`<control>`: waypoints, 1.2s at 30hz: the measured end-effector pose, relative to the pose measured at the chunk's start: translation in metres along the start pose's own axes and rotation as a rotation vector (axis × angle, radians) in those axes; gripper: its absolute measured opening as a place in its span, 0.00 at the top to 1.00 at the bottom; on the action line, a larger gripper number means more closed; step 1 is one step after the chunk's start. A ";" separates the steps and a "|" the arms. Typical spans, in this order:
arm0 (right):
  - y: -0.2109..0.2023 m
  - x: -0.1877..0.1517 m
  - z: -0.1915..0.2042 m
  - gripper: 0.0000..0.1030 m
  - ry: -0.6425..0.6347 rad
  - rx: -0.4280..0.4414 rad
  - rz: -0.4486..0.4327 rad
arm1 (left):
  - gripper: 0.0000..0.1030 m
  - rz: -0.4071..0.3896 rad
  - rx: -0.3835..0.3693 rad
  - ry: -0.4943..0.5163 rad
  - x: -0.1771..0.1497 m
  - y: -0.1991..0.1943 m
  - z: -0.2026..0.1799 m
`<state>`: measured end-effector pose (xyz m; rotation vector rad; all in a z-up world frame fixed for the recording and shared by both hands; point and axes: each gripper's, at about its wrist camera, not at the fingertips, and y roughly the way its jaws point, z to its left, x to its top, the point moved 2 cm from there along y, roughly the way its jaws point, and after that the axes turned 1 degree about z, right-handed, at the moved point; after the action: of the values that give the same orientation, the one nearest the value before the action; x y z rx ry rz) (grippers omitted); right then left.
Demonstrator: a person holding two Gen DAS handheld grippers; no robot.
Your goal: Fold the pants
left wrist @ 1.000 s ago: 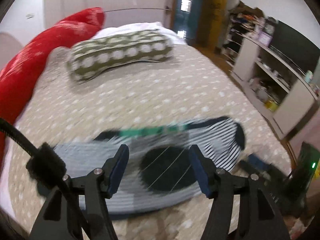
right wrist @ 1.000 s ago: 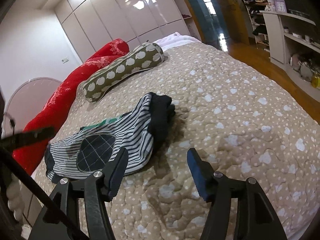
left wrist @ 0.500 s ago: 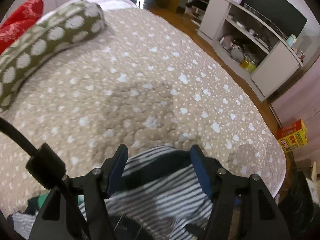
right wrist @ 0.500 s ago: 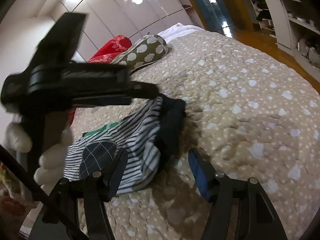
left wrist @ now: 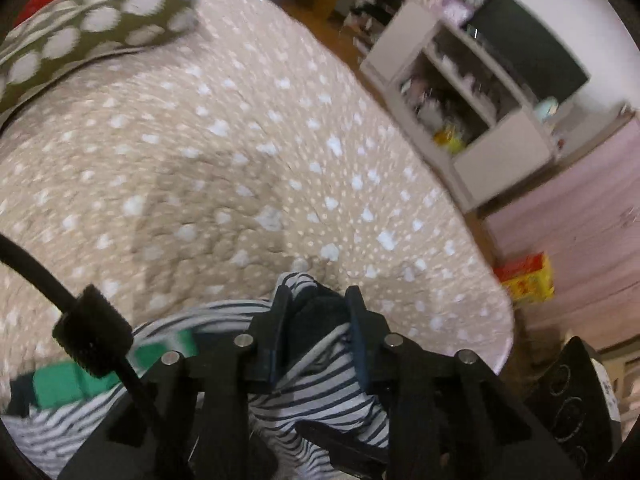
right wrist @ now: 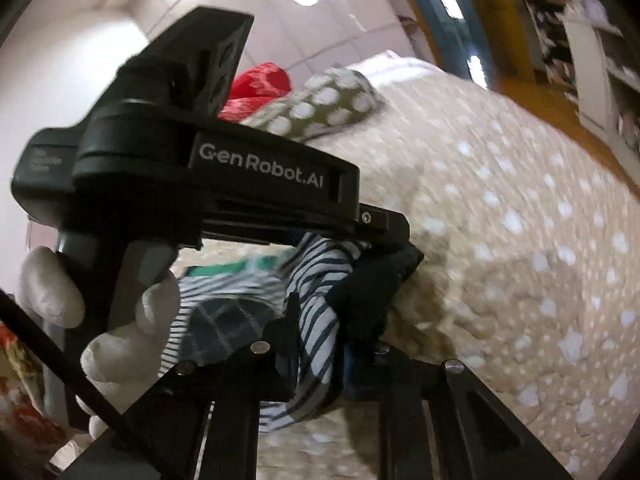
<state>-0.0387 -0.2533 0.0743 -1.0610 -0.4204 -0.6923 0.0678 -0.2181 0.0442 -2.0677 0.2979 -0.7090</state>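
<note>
Gripping the striped pants (left wrist: 320, 396) at their dark end, the left gripper (left wrist: 316, 312) is closed narrow over the quilted bed (left wrist: 224, 168). From the right wrist, the right gripper (right wrist: 320, 332) pinches the same bunched cloth; next, probably lift and spread it.

Pants (left wrist: 320, 392) navy-white striped, green band; bedspread (left wrist: 208, 168) beige, white dots; pillow (left wrist: 92, 36) olive, white spots.

My beige dotted bedspread (left wrist: 248, 152) carries the striped pants (left wrist: 320, 392) near its foot edge and a green polka-dot bolster (left wrist: 92, 36) toward the head.
</note>
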 end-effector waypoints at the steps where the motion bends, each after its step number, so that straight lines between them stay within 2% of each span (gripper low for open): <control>1: 0.000 0.002 0.008 0.83 -0.023 0.005 -0.001 | 0.75 -0.035 -0.014 -0.022 -0.005 -0.015 0.007; 5: 0.008 0.008 0.054 0.83 -0.143 0.047 0.016 | 0.74 -0.163 -0.014 -0.125 -0.028 -0.064 0.043; 8: 0.026 0.003 0.091 0.80 -0.228 0.081 0.056 | 0.69 -0.243 0.050 -0.226 -0.055 -0.097 0.080; 11: 0.050 -0.008 0.119 0.59 -0.281 0.131 0.114 | 0.61 -0.302 0.099 -0.332 -0.087 -0.126 0.116; 13: 0.063 -0.018 0.137 0.58 -0.316 0.164 0.168 | 0.54 -0.345 0.155 -0.390 -0.110 -0.147 0.136; 14: 0.065 -0.022 0.143 0.58 -0.333 0.178 0.186 | 0.54 -0.364 0.177 -0.410 -0.121 -0.155 0.142; 17: 0.049 -0.029 0.158 0.57 -0.383 0.234 0.188 | 0.53 -0.394 0.204 -0.465 -0.148 -0.175 0.158; 20: 0.024 -0.018 0.148 0.57 -0.369 0.225 0.139 | 0.52 -0.432 0.230 -0.497 -0.174 -0.190 0.163; 23: 0.011 -0.003 0.125 0.57 -0.336 0.106 0.092 | 0.52 -0.459 0.239 -0.516 -0.192 -0.193 0.163; 26: 0.019 0.010 0.091 0.56 -0.231 0.029 0.100 | 0.52 -0.472 0.212 -0.549 -0.206 -0.190 0.164; 27: 0.025 0.014 0.079 0.48 -0.186 0.030 0.115 | 0.52 -0.472 0.203 -0.555 -0.210 -0.190 0.164; 29: 0.040 0.015 0.059 0.38 -0.107 0.017 0.139 | 0.52 -0.471 0.211 -0.551 -0.216 -0.191 0.160; 34: 0.085 0.009 0.038 0.38 0.079 0.102 0.233 | 0.51 -0.478 0.258 -0.528 -0.226 -0.199 0.149; 35: 0.091 0.006 0.032 0.45 0.124 0.125 0.252 | 0.51 -0.479 0.261 -0.532 -0.227 -0.200 0.149; 36: 0.086 0.005 0.029 0.69 0.157 0.145 0.254 | 0.51 -0.480 0.267 -0.537 -0.229 -0.201 0.149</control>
<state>0.0249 -0.2018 0.0343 -0.8965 -0.1919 -0.5060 -0.0411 0.1030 0.0611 -1.9908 -0.5814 -0.4079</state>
